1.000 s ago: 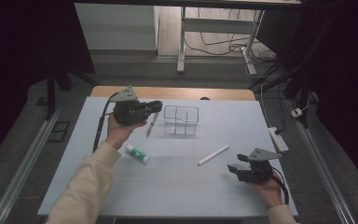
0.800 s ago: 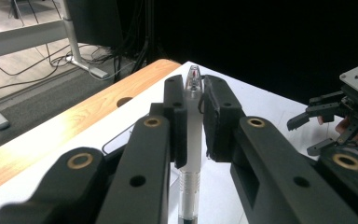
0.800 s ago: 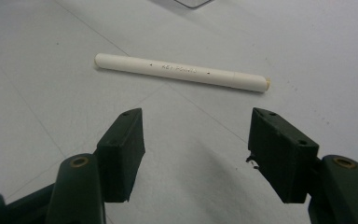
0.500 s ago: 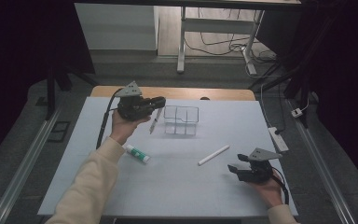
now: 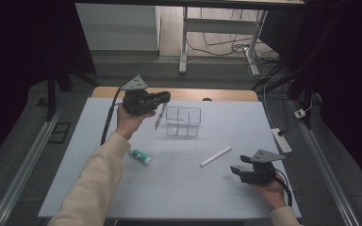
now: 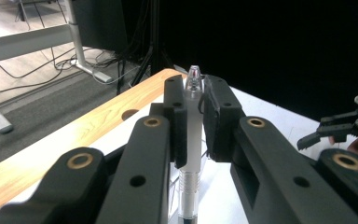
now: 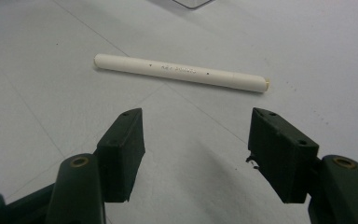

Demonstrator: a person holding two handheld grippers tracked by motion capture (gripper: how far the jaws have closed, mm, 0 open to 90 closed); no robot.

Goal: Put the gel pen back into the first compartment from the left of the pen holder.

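Overhead, left gripper (image 5: 162,98) raised above the far left part of the table (image 5: 179,188), jaws clenched on a clear-barrelled pen (image 5: 159,116). Pen hanging tilted from the jaws, lower end down toward the tabletop just left of a clear plastic organizer (image 5: 184,121). Seen along the left gripper's own jaws: transparent glossy pen barrel pinched between two matte black rectangular pads (image 6: 179,122), rounded clear tip protruding past them, ribbed silvery collar lower down. Brass-coloured rivets set in the black jaw arms.

Organizer: transparent, thin-walled, box-shaped with inner dividers, standing on the far centre of the table; contents not discernible.

Right gripper (image 5: 238,169) low over the near right part of the table, jaws released and spread wide, gripping nothing. Grey three-cornered plate on top, cable trailing behind. Just ahead of its jaws, apart from them: white cylindrical marker (image 7: 181,73), smooth matte body, faint small print along the side, lying flat and diagonal.

Glue stick (image 5: 140,157), white tube with green cap, lying on its side at the near left, beside the cream sleeve (image 5: 94,188).

Table surface pale grey-white, smooth, with faint grid lines; light wooden edge (image 6: 42,154) along the far side.
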